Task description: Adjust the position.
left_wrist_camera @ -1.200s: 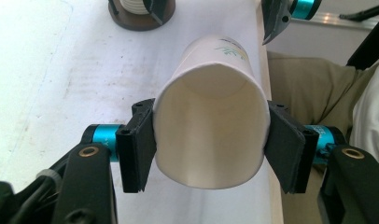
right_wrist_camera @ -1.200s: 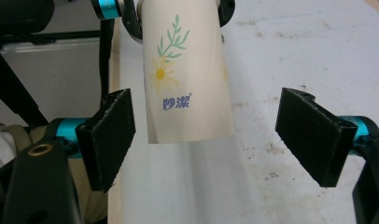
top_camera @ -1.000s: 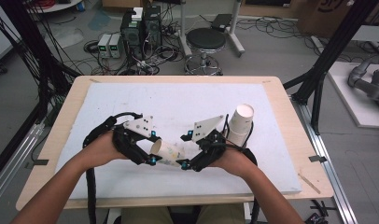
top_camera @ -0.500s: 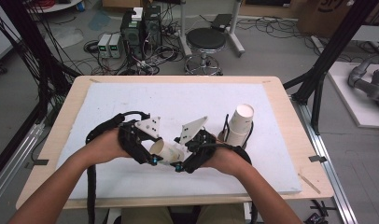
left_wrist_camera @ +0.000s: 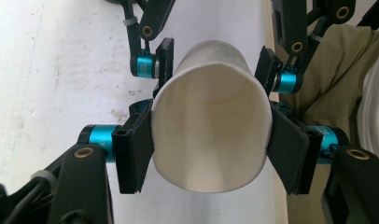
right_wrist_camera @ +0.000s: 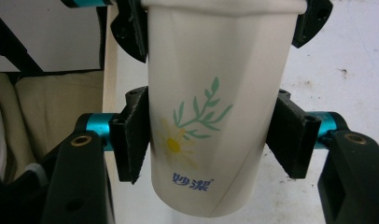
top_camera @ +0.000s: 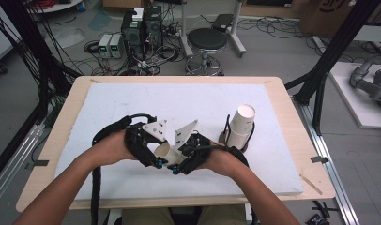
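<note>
1. A person sits at the near edge of the table [top_camera: 57,126] and holds one set of tongs in each hand.
2. Between the two tongs is a paper cup [top_camera: 166,153]. It is up off the white mat [top_camera: 132,101], near the middle of the near edge.
3. The left gripper [top_camera: 153,158] squeezes the cup near its open rim. In the left gripper view you look right into the cup's mouth [left_wrist_camera: 208,126], and the black pads [left_wrist_camera: 140,151] press in on both sides. The rim looks a bit squashed, so the hold is tight.
4. The right gripper [top_camera: 178,167] holds the same cup closer to its bottom. In the right gripper view the cup [right_wrist_camera: 211,112] shows a daisy and green leaves, and the pads [right_wrist_camera: 131,140] touch its sides.
5. I think each hand takes one end so the cup cannot slip or spin. It may be a pass from one hand to the other, or a pull to get stuck cups apart. I cannot tell which.
6. A stack of paper cups [top_camera: 240,126] leans in a black holder [top_camera: 226,129] toward the right edge, well apart from the hands. The holder keeps the stack from tipping over.
</note>
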`<action>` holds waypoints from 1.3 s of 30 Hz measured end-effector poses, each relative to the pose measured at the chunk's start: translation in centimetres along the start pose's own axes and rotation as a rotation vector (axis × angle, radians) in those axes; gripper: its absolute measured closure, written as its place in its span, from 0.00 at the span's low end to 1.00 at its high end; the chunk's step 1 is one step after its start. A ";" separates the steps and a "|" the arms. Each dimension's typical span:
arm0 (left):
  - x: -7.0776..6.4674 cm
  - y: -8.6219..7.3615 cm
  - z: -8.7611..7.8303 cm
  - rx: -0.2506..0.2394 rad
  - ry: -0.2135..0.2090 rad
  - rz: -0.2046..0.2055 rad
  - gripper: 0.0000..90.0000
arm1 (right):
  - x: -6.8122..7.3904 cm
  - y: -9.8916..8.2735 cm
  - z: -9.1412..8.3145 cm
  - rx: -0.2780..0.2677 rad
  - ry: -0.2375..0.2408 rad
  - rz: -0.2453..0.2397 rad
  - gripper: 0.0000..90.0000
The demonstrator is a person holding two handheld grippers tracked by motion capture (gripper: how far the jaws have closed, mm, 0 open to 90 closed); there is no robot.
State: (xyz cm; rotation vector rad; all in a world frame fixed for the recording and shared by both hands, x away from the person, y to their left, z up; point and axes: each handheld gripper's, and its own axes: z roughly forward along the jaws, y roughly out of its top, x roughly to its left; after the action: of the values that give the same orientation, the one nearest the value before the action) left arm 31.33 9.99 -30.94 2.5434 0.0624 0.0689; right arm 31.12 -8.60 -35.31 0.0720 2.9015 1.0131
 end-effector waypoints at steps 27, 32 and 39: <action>0.1 -6.9 -1.2 -0.463 0.121 -0.243 0.23 | -0.7 -6.9 -3.9 -0.180 -0.110 0.151 0.41; -0.2 -9.1 -0.3 -0.568 0.195 -0.301 0.22 | 0.0 -8.8 -4.5 -0.272 -0.165 0.183 0.40; -0.6 -11.9 0.9 -0.665 0.289 -0.372 0.21 | 0.9 -10.8 -4.7 -0.378 -0.231 0.215 0.40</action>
State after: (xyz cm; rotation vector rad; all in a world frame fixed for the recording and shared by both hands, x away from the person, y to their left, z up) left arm 30.39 19.24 -38.40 1.8093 0.5307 0.2626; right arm 29.64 -19.94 -38.39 0.4536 2.4894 1.4598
